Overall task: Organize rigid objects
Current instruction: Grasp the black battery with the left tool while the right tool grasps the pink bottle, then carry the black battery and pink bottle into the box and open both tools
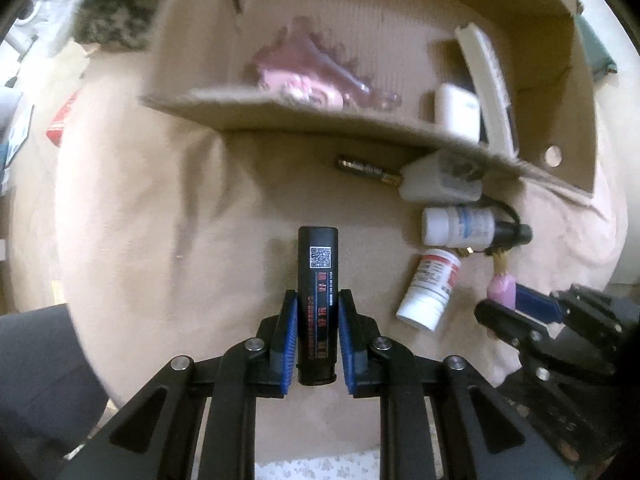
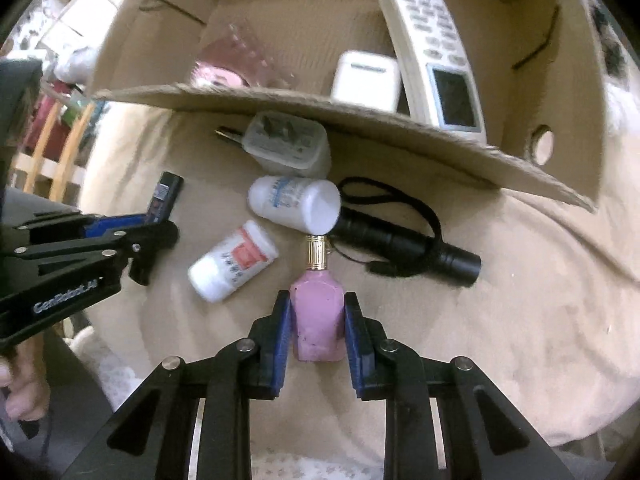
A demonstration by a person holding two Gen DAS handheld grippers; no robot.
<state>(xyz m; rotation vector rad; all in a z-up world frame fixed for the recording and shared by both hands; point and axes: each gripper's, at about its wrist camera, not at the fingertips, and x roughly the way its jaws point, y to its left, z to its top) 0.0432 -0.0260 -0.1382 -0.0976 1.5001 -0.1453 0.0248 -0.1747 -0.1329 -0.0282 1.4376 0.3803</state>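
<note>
The left gripper (image 1: 318,312) clamps a black battery pack (image 1: 318,280); the right gripper (image 2: 317,316) clamps a pink bottle (image 2: 318,320). At twelve o'clock lie two white pill bottles (image 2: 296,204), then the cardboard box (image 2: 360,116), its flap overhanging the charger (image 2: 288,146).

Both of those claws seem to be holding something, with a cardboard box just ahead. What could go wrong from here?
Three things, probably. The pink bottle sits between the right gripper fingers with its gold cap almost against a white pill bottle; pushing forward could roll it. The box flap overhangs the charger, so either load might catch it. The black battery is long and held low by the left gripper, so it could tilt.
</note>
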